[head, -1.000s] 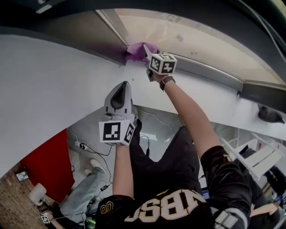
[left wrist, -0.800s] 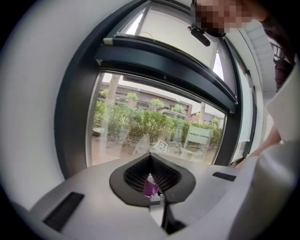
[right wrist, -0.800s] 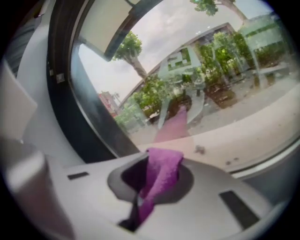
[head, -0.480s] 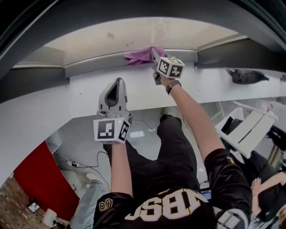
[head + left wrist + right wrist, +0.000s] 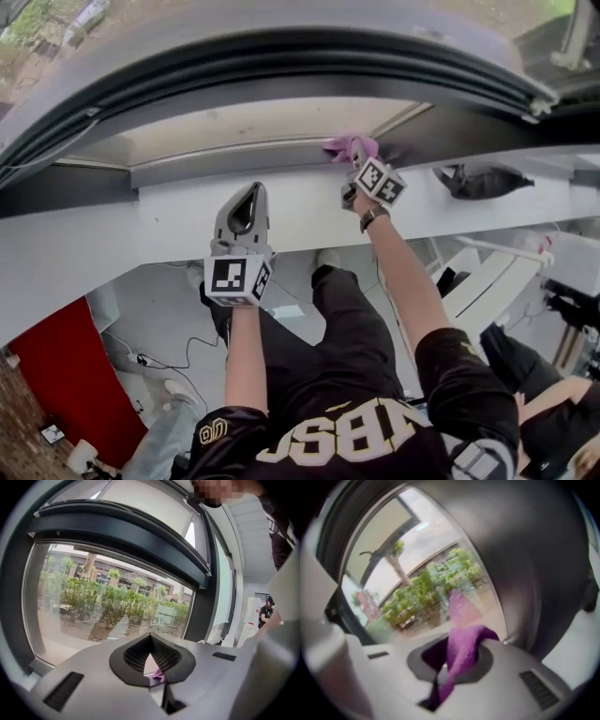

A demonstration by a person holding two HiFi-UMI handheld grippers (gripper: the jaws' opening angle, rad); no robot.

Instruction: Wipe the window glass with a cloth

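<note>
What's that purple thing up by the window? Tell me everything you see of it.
It is a purple cloth, soft and crumpled, like microfibre. The right gripper has its jaws shut on a bunched fold, and the rest drapes over them. It is held up at the window glass, seemingly touching it, near a corner of the pane by the dark frame.

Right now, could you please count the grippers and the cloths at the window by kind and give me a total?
Grippers: 2 (left gripper, right gripper)
Cloths: 1 (purple cloth, pinched in the right claw against the window)
Total: 3
</note>
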